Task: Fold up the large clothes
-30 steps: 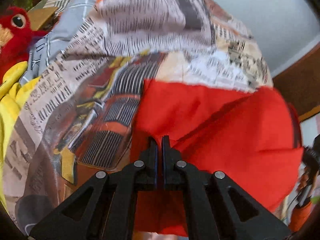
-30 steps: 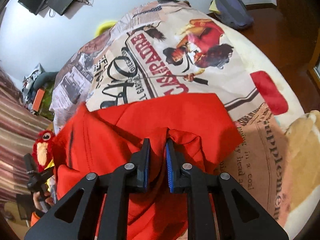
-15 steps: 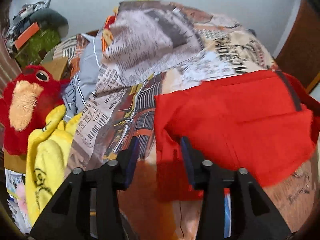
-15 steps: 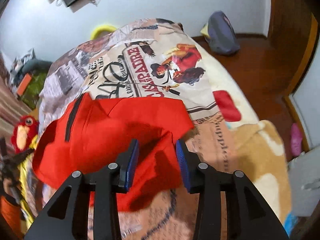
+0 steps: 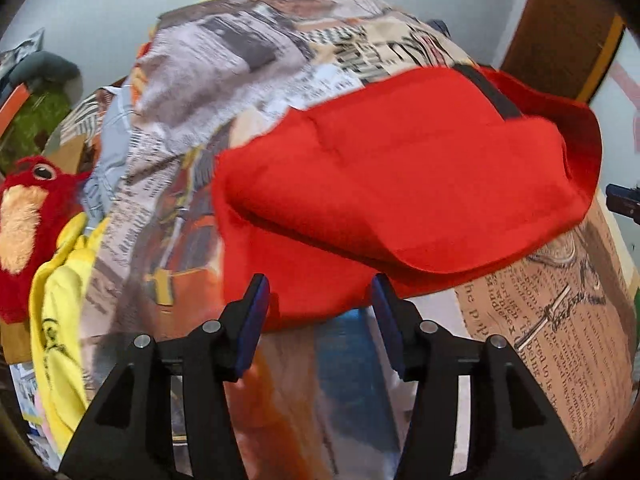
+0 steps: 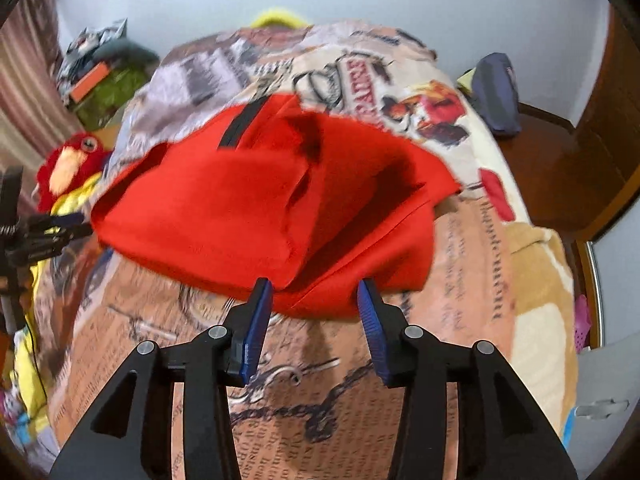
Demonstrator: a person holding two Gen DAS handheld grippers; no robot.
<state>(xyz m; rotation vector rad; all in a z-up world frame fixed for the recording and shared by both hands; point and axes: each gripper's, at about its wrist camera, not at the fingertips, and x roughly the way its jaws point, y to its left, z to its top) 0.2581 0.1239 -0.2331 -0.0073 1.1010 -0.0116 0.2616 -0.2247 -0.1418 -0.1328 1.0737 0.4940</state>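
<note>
Now your left gripper (image 5: 318,300) and right gripper (image 6: 316,304) gape, released — folded red fabric garment (image 5: 400,184) lies on newspaper-print bedspread (image 6: 472,280).

Bedsheet (image 6: 472,264) newsprint text too blurred to read w/ certainty.

Bed (image 6: 472,280) covered by a newspaper-and-poster print spread (image 5: 256,64), wrinkled toward its far left. Lying on the spread: a folded red garment (image 5: 400,184) with a black strip near its far edge, seen again from the other side (image 6: 260,208); a tan blanket (image 6: 536,280) on the near right part; a red plush bird (image 5: 28,216) and a yellow cloth (image 5: 60,320) at the left edge. Beyond the far right corner, a dark blue bag (image 6: 496,96) on the wooden floor (image 6: 560,152).
</note>
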